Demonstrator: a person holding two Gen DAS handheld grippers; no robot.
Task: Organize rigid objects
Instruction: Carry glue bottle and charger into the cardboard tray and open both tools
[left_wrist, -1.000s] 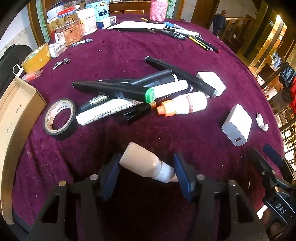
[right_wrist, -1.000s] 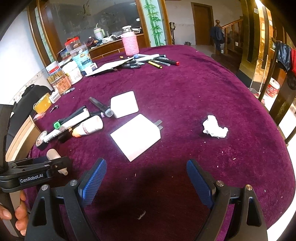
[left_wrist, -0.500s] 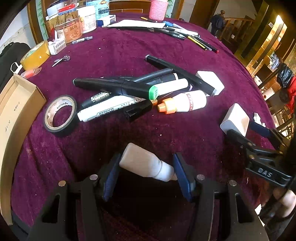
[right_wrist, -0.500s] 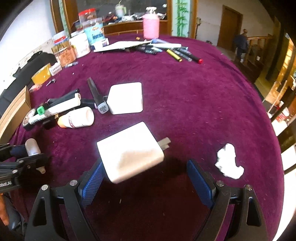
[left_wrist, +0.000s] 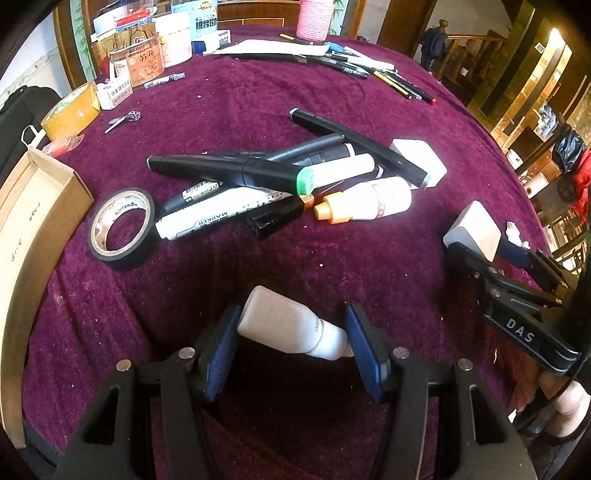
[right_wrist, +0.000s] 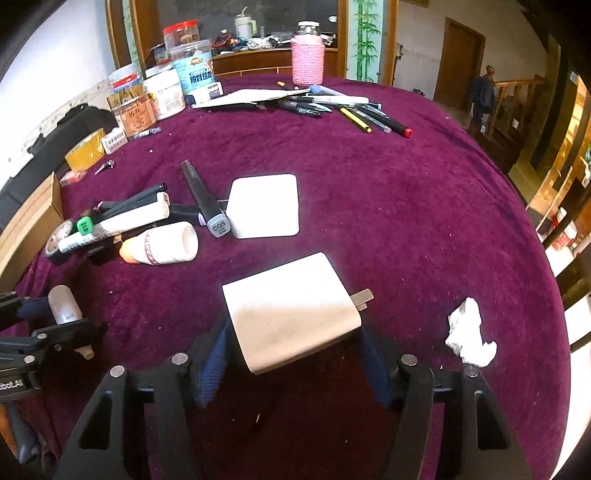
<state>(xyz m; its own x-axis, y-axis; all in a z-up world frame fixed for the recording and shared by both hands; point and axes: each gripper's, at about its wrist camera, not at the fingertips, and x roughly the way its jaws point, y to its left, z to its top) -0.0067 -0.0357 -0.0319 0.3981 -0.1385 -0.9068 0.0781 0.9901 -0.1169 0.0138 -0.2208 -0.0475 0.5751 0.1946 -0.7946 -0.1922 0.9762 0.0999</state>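
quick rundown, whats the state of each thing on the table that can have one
small white bottle: capped, crosswise, held in left gripper
white charger: prongs out, right gripper shut on it
orange-capped bottle: capped, on its side
black tape roll: lying flat
cardboard box: open
green-capped marker: capped

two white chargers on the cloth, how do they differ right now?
The near charger sits between the right gripper's fingers, which close in on its sides; the far charger lies free on the cloth.
The near charger shows its metal prongs, pointing right; the far charger shows none from here.
A grey-capped marker leans against the far charger; nothing else touches the near one.
Both are white, boxy, with rounded corners.
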